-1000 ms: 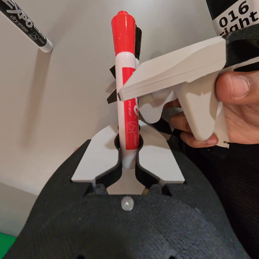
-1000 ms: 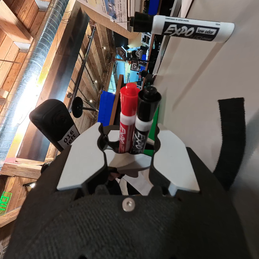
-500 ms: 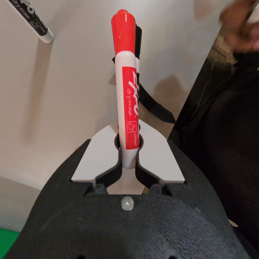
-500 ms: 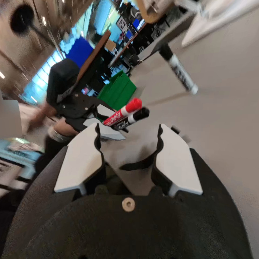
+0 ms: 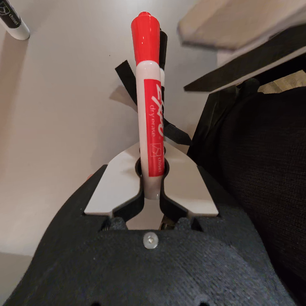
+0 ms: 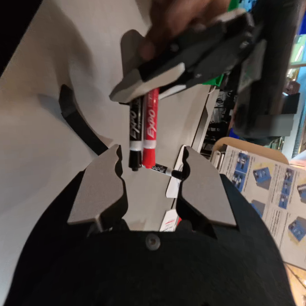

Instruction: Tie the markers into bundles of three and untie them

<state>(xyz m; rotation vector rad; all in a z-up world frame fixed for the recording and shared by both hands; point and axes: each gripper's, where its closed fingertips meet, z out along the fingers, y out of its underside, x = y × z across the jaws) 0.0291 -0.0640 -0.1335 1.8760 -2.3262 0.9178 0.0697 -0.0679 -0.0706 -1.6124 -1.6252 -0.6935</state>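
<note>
Right gripper (image 6: pixel 153 165) had swung round to face the marker caps, empty, jaws wide. Left gripper (image 5: pixel 152 167) stayed clamped on red marker (image 5: pixel 149 106) and black marker (image 6: pixel 135 125); strap (image 6: pixel 77 122) and third marker (image 6: pixel 163 168) lay on table (image 5: pixel 58 99).

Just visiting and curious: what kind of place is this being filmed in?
Probably a workshop or lab: a pale table with whiteboard markers, an illustrated instruction poster leaning beside it, and cluttered desks beyond.
</note>
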